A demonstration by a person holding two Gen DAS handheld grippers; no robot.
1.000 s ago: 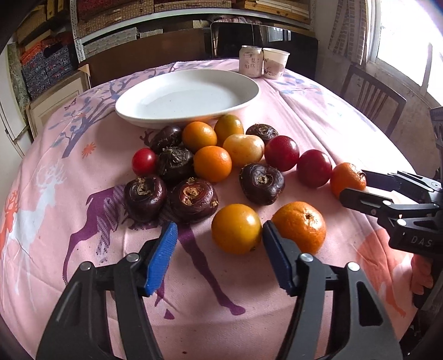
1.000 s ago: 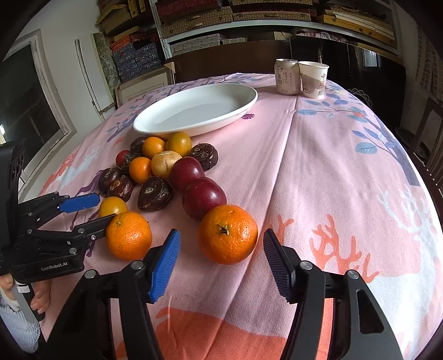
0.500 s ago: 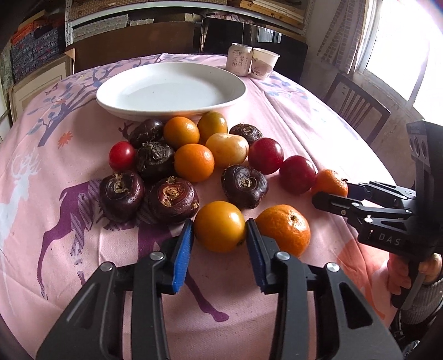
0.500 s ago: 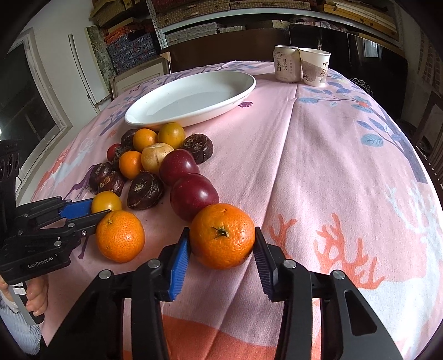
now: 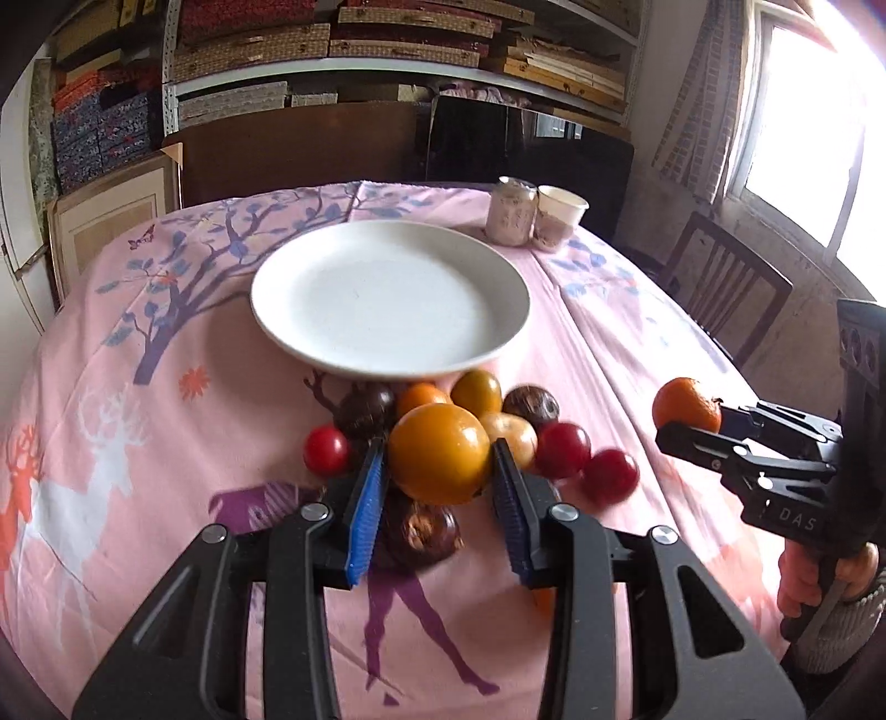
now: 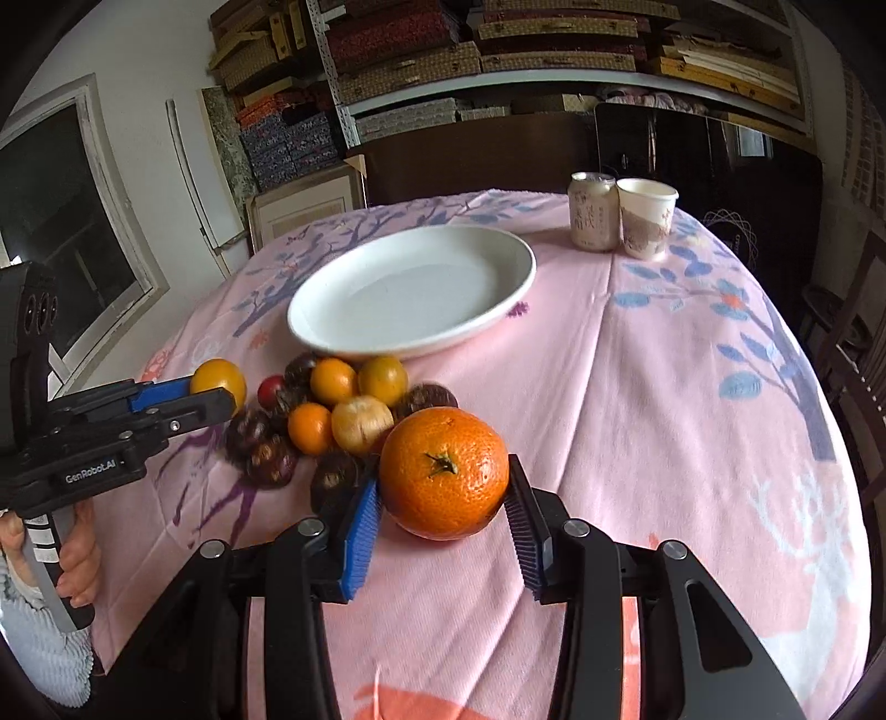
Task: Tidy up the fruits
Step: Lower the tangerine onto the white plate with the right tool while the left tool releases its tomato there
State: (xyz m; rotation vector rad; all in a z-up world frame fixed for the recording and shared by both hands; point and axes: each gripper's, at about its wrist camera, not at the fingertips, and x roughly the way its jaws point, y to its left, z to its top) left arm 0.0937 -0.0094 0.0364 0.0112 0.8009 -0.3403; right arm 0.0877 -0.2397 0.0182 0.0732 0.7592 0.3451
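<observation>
My left gripper (image 5: 437, 471) is shut on a yellow-orange fruit (image 5: 438, 453) and holds it above the pile of fruit (image 5: 498, 421). My right gripper (image 6: 443, 498) is shut on an orange (image 6: 444, 472) and holds it above the table. The white plate (image 5: 387, 349) lies empty beyond the pile; it also shows in the right wrist view (image 6: 412, 340). The pile holds small oranges (image 6: 332, 381), dark mangosteens (image 6: 264, 443) and red fruits (image 5: 609, 476). The right gripper (image 5: 698, 429) with its orange (image 5: 684, 407) shows in the left view; the left gripper (image 6: 213, 396) with its fruit (image 6: 219, 376) shows in the right view.
A can (image 6: 592, 219) and a paper cup (image 6: 645, 224) stand at the table's far edge behind the plate. A wooden chair (image 5: 725, 288) stands to the right of the table. Shelves with stacked boxes (image 6: 443, 44) fill the back wall. A pink patterned cloth (image 6: 692, 387) covers the table.
Both grippers have closed on their fruits and lifted them off the table, moving up and toward the plate. An orange that lay between them is now mostly hidden under my left gripper.
</observation>
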